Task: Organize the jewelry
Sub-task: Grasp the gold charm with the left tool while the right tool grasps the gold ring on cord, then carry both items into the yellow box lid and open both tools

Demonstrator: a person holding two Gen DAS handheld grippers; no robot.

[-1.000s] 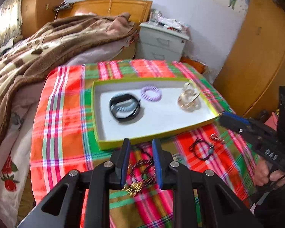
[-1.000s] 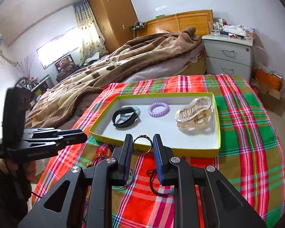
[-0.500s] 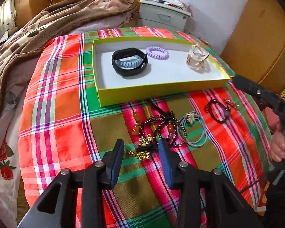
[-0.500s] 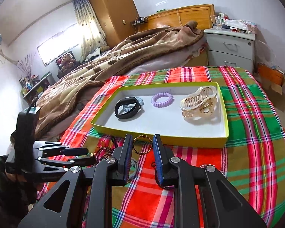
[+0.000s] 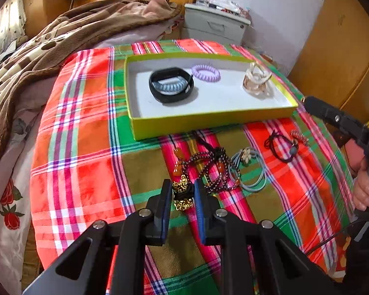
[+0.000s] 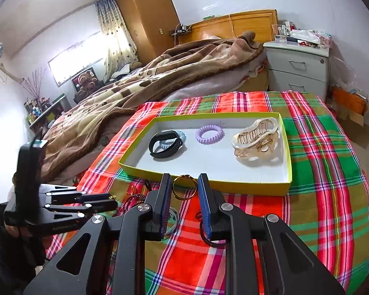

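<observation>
on the plaid cloth (image 5: 81,147): left tongs (image 5: 182,196) pinching gold chain (image 5: 183,198); right tongs (image 6: 184,189) pinching gold ring (image 6: 184,186). next, probably: carry both into tray (image 6: 286,184).

The tray (image 6: 286,147) sits on the cloth (image 6: 332,172) over the foot of the bed. Inside it, the wristband (image 6: 166,145) lies to the left, the coil hair tie (image 6: 209,134) in the middle toward the back wall, the hair claw (image 6: 257,140) to the right. Before the tray's front wall, on the cloth, lie a bead necklace (image 5: 209,169), looped hair ties (image 5: 248,169) to its right, and a cord bracelet (image 5: 281,147) further right. Behind the tray lies a blanket (image 6: 160,78); behind and right, a nightstand (image 6: 300,71).
</observation>
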